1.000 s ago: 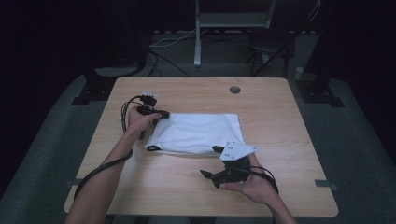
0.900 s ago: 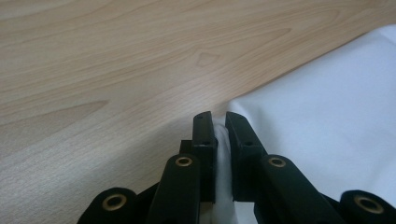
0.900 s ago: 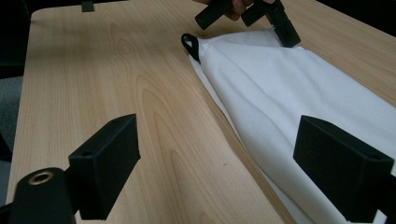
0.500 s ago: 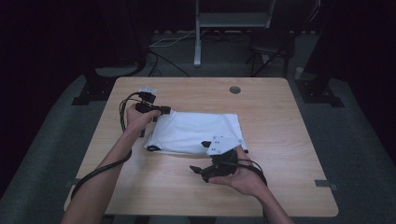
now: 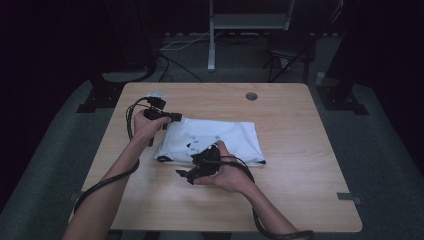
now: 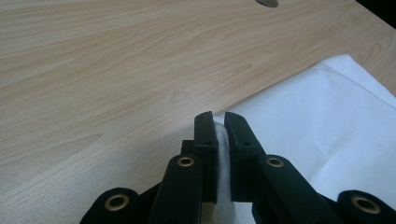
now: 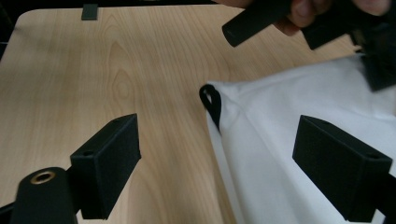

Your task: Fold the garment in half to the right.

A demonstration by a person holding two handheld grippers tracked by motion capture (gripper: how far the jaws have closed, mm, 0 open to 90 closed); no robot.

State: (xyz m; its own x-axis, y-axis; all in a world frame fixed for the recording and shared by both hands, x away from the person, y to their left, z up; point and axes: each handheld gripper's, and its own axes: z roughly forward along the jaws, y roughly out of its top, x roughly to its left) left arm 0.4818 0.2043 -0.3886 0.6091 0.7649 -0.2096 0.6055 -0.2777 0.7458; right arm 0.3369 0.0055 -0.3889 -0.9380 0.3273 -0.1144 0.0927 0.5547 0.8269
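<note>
Hands at work on a folded white cloth (image 5: pixel 212 140) at the middle of a light wooden bench (image 5: pixel 300 190), seen from the high view: the left gripper (image 5: pixel 176 118) sits at the cloth's far left corner, and the right gripper (image 5: pixel 184 174) lies at the cloth's near edge, its tips pointing left over bare wood. No brand, label or readable writing shows on the cloth, the bench or the tools. Against the frame a second earlier, the right gripper has crossed from the near right of the cloth to its near left part, while the left gripper keeps its place at the far left corner, which is lifted slightly. A round hole (image 5: pixel 251 96) marks the bench's far side, and a white metal stand (image 5: pixel 212 35) rises on the dark floor beyond.

Left gripper view: the left gripper (image 6: pixel 219 123) has its fingers (image 6: pixel 205 135) closed on a pinched fold of the white cloth (image 6: pixel 322 126), a strip of fabric standing between the pads; the rest of the cloth spreads to the right over the wood.

Right gripper view: the right gripper (image 7: pixel 219 154) holds its fingers (image 7: pixel 112 163) wide apart and grips nothing. Between them lies the edge of the white cloth (image 7: pixel 271 130), with a small black loop (image 7: pixel 210 100) at its corner. The other hand (image 7: pixel 303 11) is at the top.
</note>
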